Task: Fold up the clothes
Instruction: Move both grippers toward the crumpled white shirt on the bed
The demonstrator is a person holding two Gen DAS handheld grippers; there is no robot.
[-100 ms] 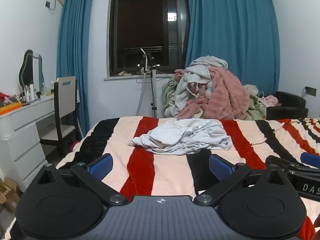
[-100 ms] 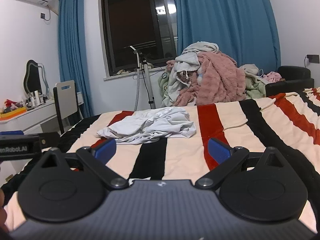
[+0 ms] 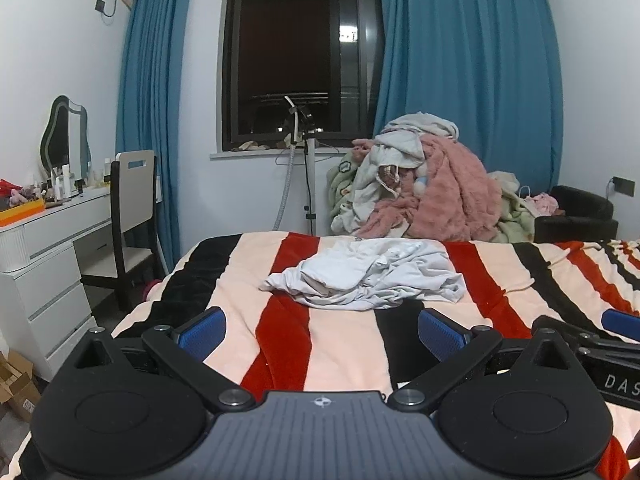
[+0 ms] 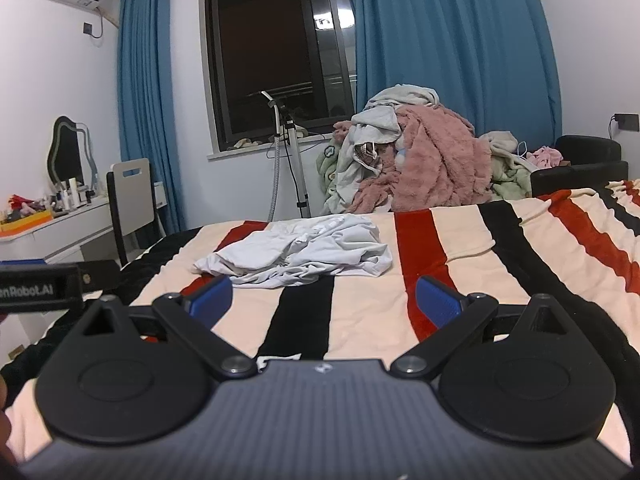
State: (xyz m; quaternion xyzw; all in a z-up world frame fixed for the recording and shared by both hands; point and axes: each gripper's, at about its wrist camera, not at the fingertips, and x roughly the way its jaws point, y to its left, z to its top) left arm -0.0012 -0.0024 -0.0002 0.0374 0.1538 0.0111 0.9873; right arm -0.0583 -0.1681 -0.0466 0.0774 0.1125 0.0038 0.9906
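A crumpled white garment (image 3: 366, 276) lies in a heap on the striped bed; it also shows in the right wrist view (image 4: 300, 252). My left gripper (image 3: 322, 330) is open and empty, held above the blanket short of the garment. My right gripper (image 4: 324, 300) is open and empty, also short of the garment and a little to its right. The right gripper's body shows at the right edge of the left wrist view (image 3: 600, 356). The left gripper's body shows at the left edge of the right wrist view (image 4: 40, 286).
The bed has a red, black and cream striped blanket (image 3: 340, 344). A big pile of clothes and pink fleece (image 3: 424, 188) sits beyond the bed's far edge. A white dresser (image 3: 44, 256) and chair (image 3: 132, 208) stand left. A black armchair (image 3: 576, 216) stands right.
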